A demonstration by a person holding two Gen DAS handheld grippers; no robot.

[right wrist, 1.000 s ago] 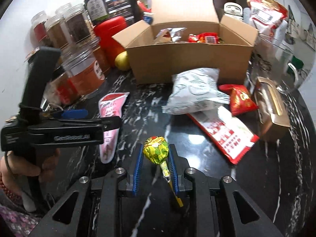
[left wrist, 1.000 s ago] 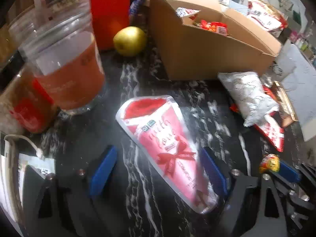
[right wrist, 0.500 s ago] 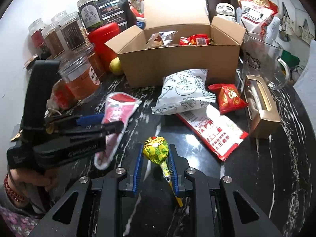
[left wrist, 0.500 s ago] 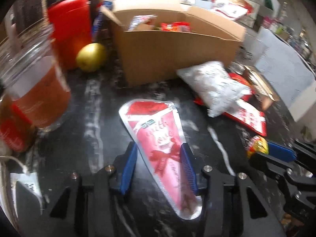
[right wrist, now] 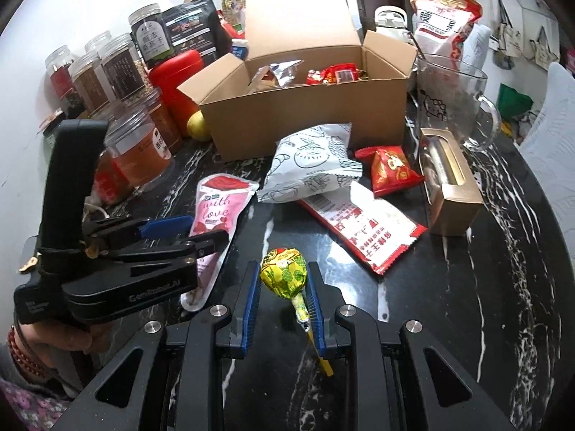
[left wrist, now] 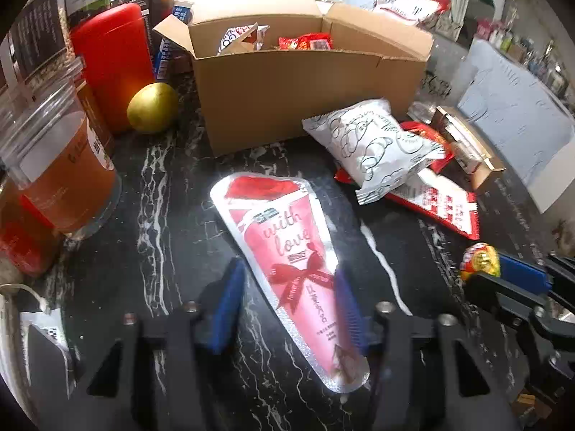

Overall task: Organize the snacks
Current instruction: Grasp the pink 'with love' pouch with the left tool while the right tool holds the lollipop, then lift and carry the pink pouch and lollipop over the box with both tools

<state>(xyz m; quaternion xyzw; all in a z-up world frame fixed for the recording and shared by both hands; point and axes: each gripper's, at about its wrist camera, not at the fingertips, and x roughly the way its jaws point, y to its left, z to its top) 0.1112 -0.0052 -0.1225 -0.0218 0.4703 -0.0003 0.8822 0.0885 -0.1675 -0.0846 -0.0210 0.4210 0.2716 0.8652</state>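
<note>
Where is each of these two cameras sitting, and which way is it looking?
Left wrist: on the left gripper, looking down past its blue fingers at the pink pouch between them; no hand shows.
Right wrist: on the right gripper, looking down at the lollipop it grips; a hand holding the left gripper shows.
Shared: pouch, lollipop, cardboard box, white bag, black table.
</note>
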